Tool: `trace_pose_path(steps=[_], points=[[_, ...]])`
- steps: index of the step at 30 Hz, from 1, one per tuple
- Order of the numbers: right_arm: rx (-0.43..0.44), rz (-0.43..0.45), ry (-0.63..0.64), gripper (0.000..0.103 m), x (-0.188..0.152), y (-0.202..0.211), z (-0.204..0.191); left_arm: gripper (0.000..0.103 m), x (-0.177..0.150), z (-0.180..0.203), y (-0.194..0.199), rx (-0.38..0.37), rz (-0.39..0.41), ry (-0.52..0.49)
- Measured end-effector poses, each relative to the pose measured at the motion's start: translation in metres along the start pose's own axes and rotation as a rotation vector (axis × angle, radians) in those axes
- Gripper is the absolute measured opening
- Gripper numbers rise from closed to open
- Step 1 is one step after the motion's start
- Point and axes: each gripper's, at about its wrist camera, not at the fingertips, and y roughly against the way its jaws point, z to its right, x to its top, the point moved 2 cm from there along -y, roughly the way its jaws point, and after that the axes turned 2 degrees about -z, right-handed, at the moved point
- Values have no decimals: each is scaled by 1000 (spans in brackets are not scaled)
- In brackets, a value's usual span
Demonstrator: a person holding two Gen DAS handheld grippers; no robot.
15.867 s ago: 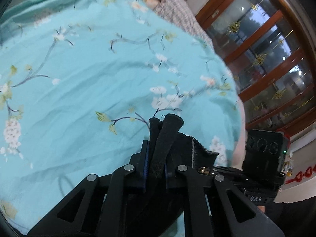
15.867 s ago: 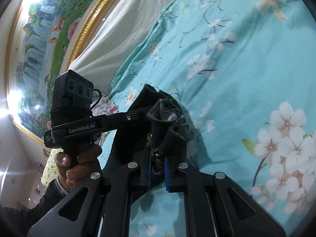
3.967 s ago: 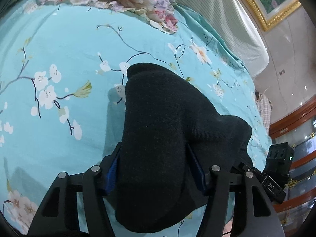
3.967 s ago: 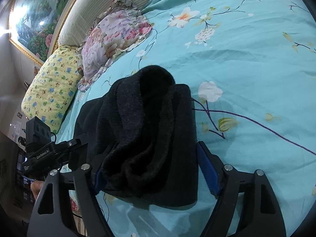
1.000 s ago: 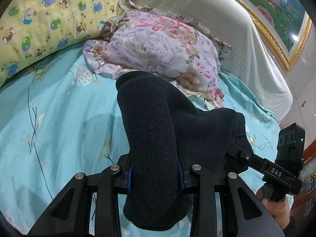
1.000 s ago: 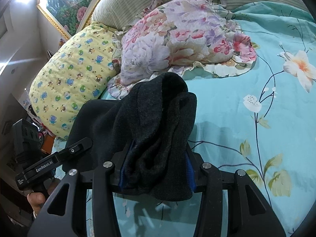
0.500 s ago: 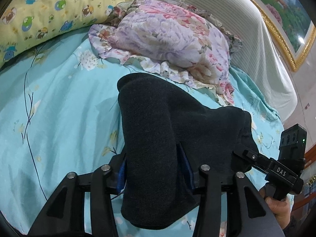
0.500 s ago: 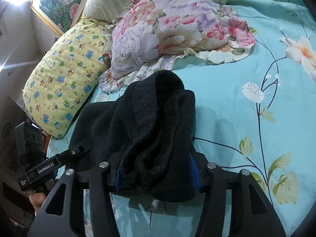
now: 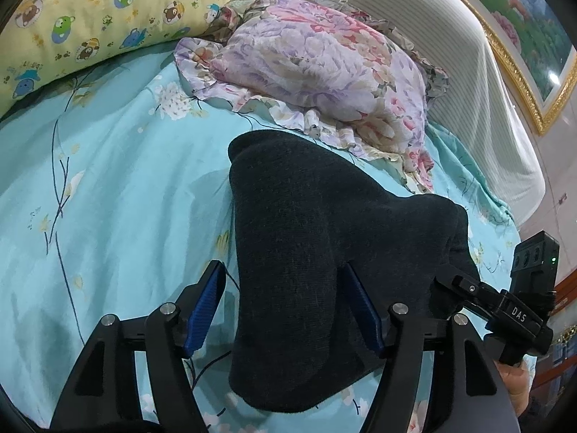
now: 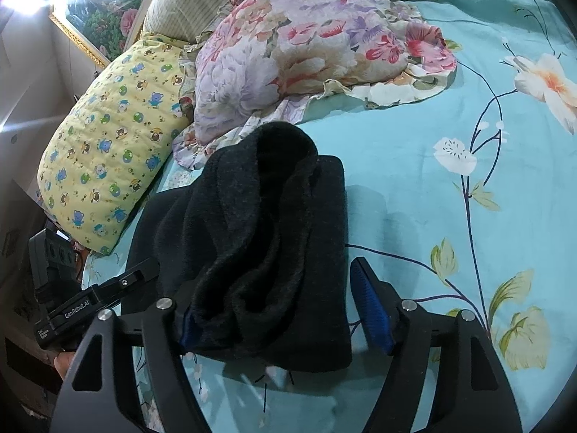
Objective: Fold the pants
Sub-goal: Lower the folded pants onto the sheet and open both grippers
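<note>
The dark folded pants (image 9: 306, 252) lie as a thick bundle on the turquoise floral bedsheet (image 9: 108, 198), close to the pillows. My left gripper (image 9: 285, 306) is open, its blue pads standing apart on either side of the bundle's left end. My right gripper (image 10: 277, 310) is open too, its fingers spread around the bundle's right end (image 10: 267, 238), where the layers show as stacked folds. The right gripper's body (image 9: 519, 306) shows at the right of the left wrist view, and the left gripper's body (image 10: 72, 306) at the left of the right wrist view.
A pink and purple floral pillow (image 9: 324, 72) lies just beyond the pants, also seen in the right wrist view (image 10: 306, 43). A yellow cartoon-print pillow (image 9: 90, 11) lies to its left. A striped headboard (image 9: 450, 54) and a gold-framed painting (image 9: 523, 36) stand behind.
Both grippers have opened: a second ago their pads squeezed the bundle, now they stand apart from it. The bundle has come down to rest on the sheet near the pillows.
</note>
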Motion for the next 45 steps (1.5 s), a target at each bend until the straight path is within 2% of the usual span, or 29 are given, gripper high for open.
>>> trace_pose_path(steps=[4, 6, 12, 24, 36, 45], points=[[-4, 2, 13, 75, -1, 5, -4, 73, -3, -1, 4, 2, 0, 2], [-6, 9, 21, 79, -2, 7, -6, 76, -6, -1, 7, 8, -1, 2], [-21, 23, 50, 84, -9, 16, -13, 76, -16, 3, 22, 50, 19, -40], [-115, 114, 175, 91, -30, 40, -36, 79, -43, 14, 48, 117, 67, -105], [-205, 130, 322, 98, -57, 44, -58, 81, -63, 32, 60, 228, 88, -199], [-210, 141, 352, 100, -65, 46, -64, 85, -74, 37, 64, 302, 104, -241]])
